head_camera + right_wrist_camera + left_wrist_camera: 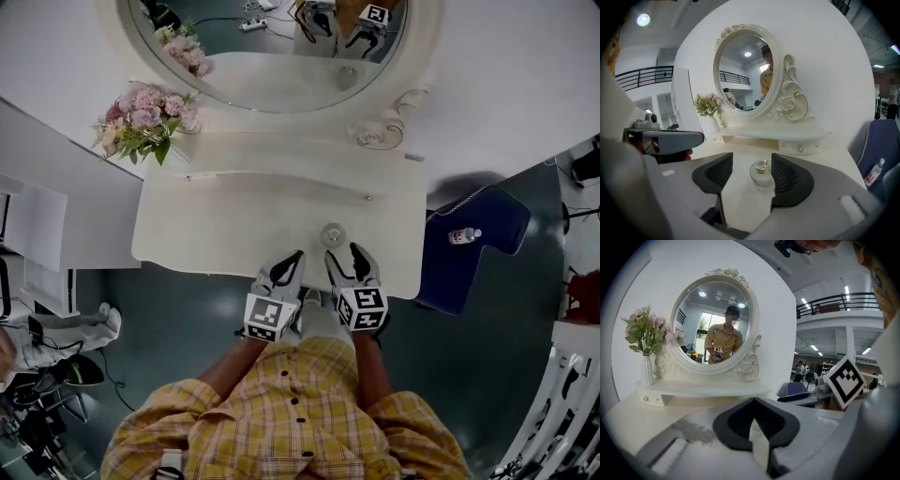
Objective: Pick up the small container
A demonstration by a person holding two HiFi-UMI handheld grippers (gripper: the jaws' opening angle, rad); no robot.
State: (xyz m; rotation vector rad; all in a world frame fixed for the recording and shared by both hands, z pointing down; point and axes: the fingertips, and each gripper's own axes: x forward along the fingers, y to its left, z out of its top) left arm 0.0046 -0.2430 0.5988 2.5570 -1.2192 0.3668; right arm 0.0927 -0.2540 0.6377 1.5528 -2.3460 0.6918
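Container [761, 174] stands on the table [234, 216], lower centre of the right gripper view, between the right gripper's [752, 158] wide-spread jaws and off-centre toward the right-hand one. Left gripper [753, 404] is pressed closed and empty. Risk: the nearer jaw strikes first, and the container skids or tips.

I am looking down on a white dressing table [187, 225]. A small clear container [333, 234] is standing upright on its bare top, right of centre and near the front edge. A raised shelf [281, 155] is running along the back. A vase of pink flowers [145, 117] is sitting at its left end, and an oval mirror [272, 56] is standing, I think, on that same shelf.
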